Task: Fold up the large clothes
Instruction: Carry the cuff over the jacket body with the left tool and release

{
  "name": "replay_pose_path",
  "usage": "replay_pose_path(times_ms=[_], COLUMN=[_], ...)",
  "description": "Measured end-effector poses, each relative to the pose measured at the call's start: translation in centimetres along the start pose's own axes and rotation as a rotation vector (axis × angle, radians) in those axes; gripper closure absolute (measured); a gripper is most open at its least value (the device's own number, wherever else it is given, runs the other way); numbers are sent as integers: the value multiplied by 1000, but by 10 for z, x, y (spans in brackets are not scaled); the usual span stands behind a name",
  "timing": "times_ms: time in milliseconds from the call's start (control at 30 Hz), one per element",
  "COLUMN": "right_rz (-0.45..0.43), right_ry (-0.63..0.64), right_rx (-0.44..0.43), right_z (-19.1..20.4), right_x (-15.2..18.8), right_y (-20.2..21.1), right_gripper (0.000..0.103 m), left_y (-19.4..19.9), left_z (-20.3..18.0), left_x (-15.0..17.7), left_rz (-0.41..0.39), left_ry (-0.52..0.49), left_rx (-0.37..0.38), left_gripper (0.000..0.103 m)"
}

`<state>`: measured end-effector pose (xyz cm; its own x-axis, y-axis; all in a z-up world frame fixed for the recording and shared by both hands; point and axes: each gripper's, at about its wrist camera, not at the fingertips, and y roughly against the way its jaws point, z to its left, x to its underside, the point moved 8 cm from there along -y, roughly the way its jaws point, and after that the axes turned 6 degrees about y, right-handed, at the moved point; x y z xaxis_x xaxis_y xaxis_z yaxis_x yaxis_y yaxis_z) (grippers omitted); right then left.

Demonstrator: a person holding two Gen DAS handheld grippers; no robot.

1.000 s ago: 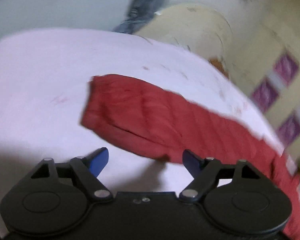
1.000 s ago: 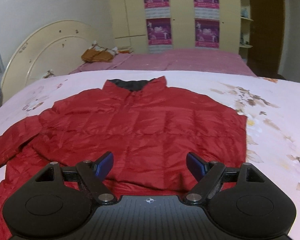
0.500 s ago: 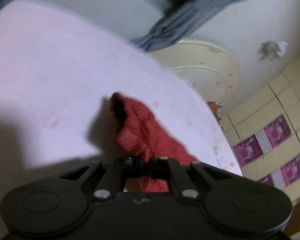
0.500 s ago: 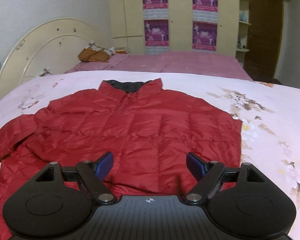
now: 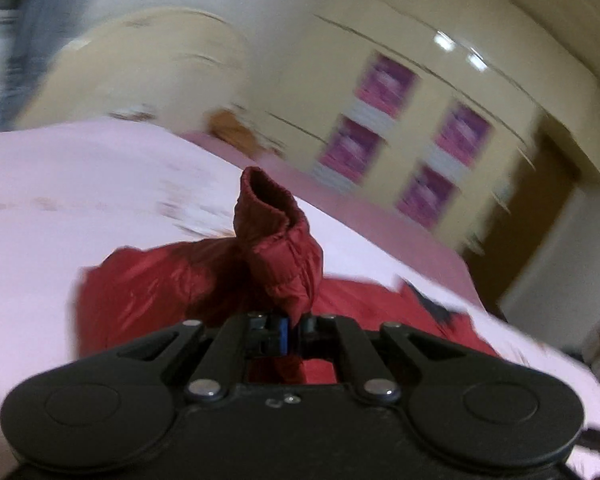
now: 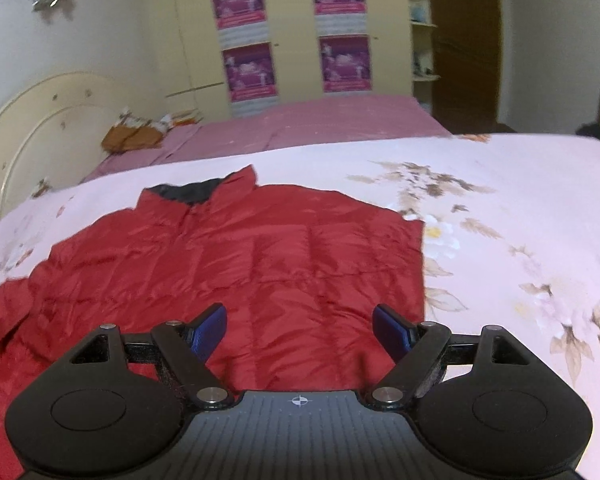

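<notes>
1. We see the red puffer jacket (image 6: 260, 272) lying flat, front up, on the floral bedsheet (image 6: 520, 208).
2. Our left gripper (image 5: 294, 326) is clamped on the jacket's sleeve (image 5: 284, 248), whose cuff stands above the jacket.
3. Our right gripper (image 6: 300, 330) hangs wide open over the jacket's hem, gripping nothing.

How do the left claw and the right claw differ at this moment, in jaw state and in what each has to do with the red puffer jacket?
The left claw is shut on the cuffed sleeve of the red quilted puffer jacket, lifting it off the pink floral bedspread; the right claw is open and holds nothing. The left view is motion-blurred; the right view is fairly sharp, over the jacket's flat body. Both have blue pads on black linkages.
</notes>
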<state>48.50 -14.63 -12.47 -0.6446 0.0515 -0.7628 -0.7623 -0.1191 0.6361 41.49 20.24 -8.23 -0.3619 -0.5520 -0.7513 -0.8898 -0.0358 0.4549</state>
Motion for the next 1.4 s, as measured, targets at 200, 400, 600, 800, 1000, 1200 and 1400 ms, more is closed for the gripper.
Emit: replay_pose_path(times_ms=[200, 400, 600, 800, 1000, 1200, 1400], right_rz=[-2, -15, -24, -21, -22, -34, 23], right_ry=[-82, -151, -196, -227, -274, -283, -250], right_rx=[33, 67, 91, 112, 49, -61, -174], right_z=[-20, -43, -68, -89, -103, -84, -41], right_x=[4, 8, 12, 20, 26, 14, 7], right_y=[7, 19, 31, 42, 54, 53, 21], right_gripper=[23, 23, 23, 23, 23, 23, 23], left_y=[-42, -67, -84, -86, -82, -47, -40], left_z=[-84, -146, -188, -221, -236, -218, -101], left_x=[57, 110, 150, 173, 194, 172, 86], left_rz=[173, 286, 367, 402, 468, 409, 210], left_ry=[-189, -338, -408, -463, -458, -427, -306], left_rx=[126, 227, 291, 332, 398, 466, 196], left_gripper=[99, 99, 99, 99, 65, 36, 47])
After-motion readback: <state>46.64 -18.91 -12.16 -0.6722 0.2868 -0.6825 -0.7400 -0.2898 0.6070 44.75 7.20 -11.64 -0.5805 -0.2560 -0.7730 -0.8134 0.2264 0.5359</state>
